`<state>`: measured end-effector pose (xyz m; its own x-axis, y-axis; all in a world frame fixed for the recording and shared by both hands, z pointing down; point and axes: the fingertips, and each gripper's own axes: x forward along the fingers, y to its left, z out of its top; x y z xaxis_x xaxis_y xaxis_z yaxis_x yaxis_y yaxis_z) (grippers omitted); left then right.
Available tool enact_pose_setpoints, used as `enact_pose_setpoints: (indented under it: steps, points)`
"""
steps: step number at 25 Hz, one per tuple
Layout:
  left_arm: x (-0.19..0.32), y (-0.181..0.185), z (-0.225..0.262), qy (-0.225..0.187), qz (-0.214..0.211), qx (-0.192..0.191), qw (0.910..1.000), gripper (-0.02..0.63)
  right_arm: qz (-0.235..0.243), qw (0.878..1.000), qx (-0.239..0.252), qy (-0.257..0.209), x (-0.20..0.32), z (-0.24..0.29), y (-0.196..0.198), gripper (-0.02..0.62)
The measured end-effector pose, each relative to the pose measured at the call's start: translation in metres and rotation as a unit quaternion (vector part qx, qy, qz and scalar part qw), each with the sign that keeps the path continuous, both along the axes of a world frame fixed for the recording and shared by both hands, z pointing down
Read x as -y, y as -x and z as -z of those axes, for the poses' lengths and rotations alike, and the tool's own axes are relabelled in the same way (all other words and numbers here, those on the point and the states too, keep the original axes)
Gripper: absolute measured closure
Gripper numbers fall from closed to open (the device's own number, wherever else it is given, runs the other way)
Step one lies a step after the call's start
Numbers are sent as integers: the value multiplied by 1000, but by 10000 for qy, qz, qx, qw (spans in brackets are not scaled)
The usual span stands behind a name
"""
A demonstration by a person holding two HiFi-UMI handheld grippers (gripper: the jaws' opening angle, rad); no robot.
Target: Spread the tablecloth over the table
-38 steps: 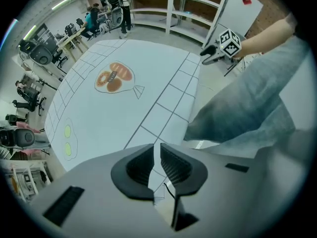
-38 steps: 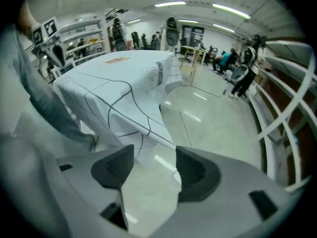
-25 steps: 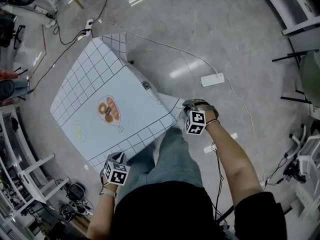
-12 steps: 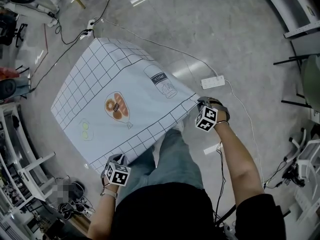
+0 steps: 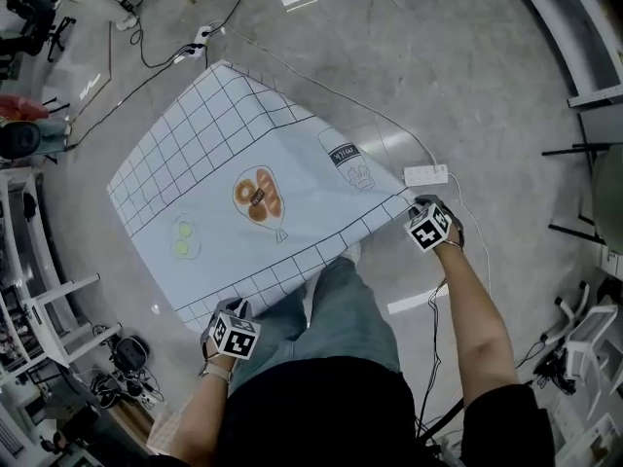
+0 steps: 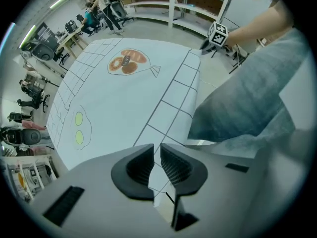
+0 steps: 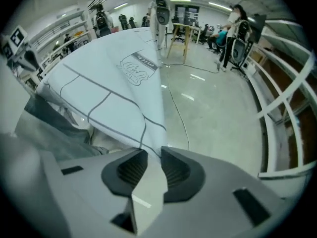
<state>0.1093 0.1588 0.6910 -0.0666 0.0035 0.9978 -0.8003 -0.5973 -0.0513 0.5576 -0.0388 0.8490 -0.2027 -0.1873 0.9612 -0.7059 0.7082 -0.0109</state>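
Left gripper view puts our left gripper [image 6: 156, 150] with its jaws drawn almost together on one near corner of the tablecloth [image 6: 124, 98]. The thin fabric runs down through the narrow slit between the ribbed pads [image 6: 138, 167] and comes out below them, so we have it pinched.

Right gripper view shows our right gripper [image 7: 154, 155] at the other near corner. Its jaws have just been opening and now stand apart. The corner narrows to a fold that passes between them, and we see no pad pressing on it.

From the head view, our left gripper [image 5: 230, 317] sits at the lower left corner of the tablecloth [image 5: 243, 163] and our right gripper [image 5: 419, 209] at its right corner. The near edge runs between them, just ahead of our trouser leg [image 5: 336, 305]. The sheet reaches away from both grippers as one broad, smooth plane with a grid border. It carries an orange print near its middle, two green circles to the left and a carton print toward the right. A power strip [image 5: 425, 174] lies on the floor [image 5: 438, 56] just beside the right gripper.

The table is wholly covered, so we cannot tell whether the cloth rests on its top or hangs above it. In the head view the marker cubes hide both pairs of jaws. The far edges fold downward out of sight.
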Motion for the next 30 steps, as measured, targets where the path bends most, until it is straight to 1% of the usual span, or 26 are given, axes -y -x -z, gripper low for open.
enact_pose_setpoints:
  steps: [2, 3, 6, 8, 9, 10, 11, 13, 16, 18, 20, 23, 27, 30]
  points:
    - [-3, -2, -3, -55, 131, -40, 9999, 568, -351, 9993, 77, 56, 4, 4, -9, 471]
    - [-5, -1, -3, -102, 210, -58, 9997, 568, -502, 9987, 81, 1, 7, 10, -13, 462]
    - [-8, 4, -4, -245, 483, -57, 9985, 568, -970, 9944, 187, -368, 25, 33, -22, 459]
    - [-10, 13, -5, -333, 668, -32, 9972, 568, -1202, 9907, 386, -502, 32, 49, -14, 459]
    - [-12, 20, -6, -373, 762, -15, 9964, 568, -1195, 9901, 496, -544, 33, 56, -4, 459]
    - [-16, 28, -8, -407, 865, 8, 9954, 568, -1084, 9906, 596, -590, 33, 62, 12, 459]
    - [-20, 38, -10, -436, 982, 33, 9942, 568, -875, 9917, 678, -647, 31, 69, 31, 459]
    - [-28, 59, -14, -489, 1263, 68, 9908, 568, -291, 9931, 804, -801, 26, 82, 74, 459]
    - [-40, 90, -18, -597, 1717, 89, 9833, 566, 561, 9888, 894, -1053, 18, 104, 138, 459]
    - [-42, 114, -18, -737, 1963, 120, 9777, 566, 914, 9847, 943, -1145, 16, 115, 178, 459]
    - [-39, 140, -16, -893, 2130, 154, 9728, 566, 1116, 9817, 1002, -1170, 15, 121, 214, 459]
    - [-26, 175, -15, -1109, 2284, 154, 9671, 567, 1301, 9794, 995, -1182, 24, 128, 257, 459]
    - [9, 214, -17, -1393, 2385, 51, 9611, 566, 1341, 9796, 911, -1184, 51, 135, 305, 459]
    - [45, 235, -24, -1563, 2340, -68, 9596, 567, 1282, 9798, 775, -1325, 89, 142, 336, 459]
